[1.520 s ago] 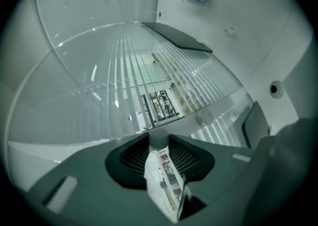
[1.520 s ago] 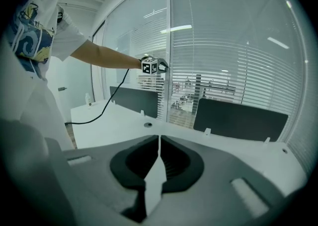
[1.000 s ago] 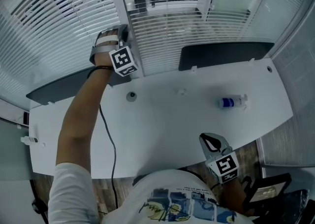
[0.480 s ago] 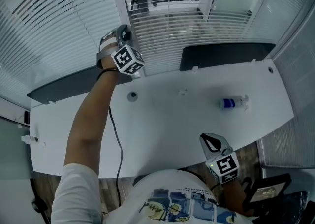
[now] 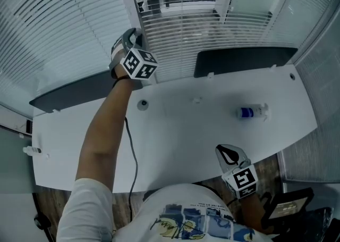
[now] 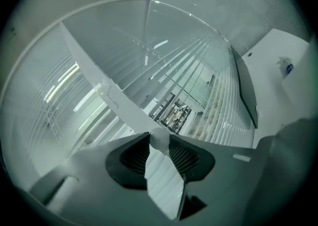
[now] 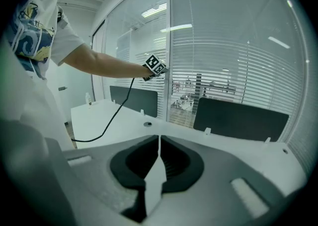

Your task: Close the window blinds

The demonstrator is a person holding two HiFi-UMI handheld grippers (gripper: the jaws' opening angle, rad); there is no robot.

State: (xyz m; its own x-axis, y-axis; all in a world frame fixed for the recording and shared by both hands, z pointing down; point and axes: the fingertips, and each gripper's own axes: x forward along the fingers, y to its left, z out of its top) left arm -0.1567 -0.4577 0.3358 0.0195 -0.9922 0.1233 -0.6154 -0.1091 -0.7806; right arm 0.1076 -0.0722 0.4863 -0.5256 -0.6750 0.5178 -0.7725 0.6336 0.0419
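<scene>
- white desk (image 5: pixel 180 129) against slatted window blinds (image 5: pixel 64 17); a small bottle (image 5: pixel 249 110) lies on it.
- left gripper (image 5: pixel 132 36) clamps the blind wand (image 6: pixel 159 138).
- right gripper (image 5: pixel 229 155) closed, empty, near edge.

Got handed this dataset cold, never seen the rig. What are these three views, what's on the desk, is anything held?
No robot: a person holds a two-finger gripper in each hand; the marker cubes are part of them. The head view looks down from the person's head; each gripper view looks along that gripper's own fingers. The left gripper is up at the window blinds, fingers closed on a white wand, probably the blinds' tilt rod. The right gripper hangs by the white desk's near edge, fingers together, empty. On the desk: a small blue-labelled bottle and a black cable.
</scene>
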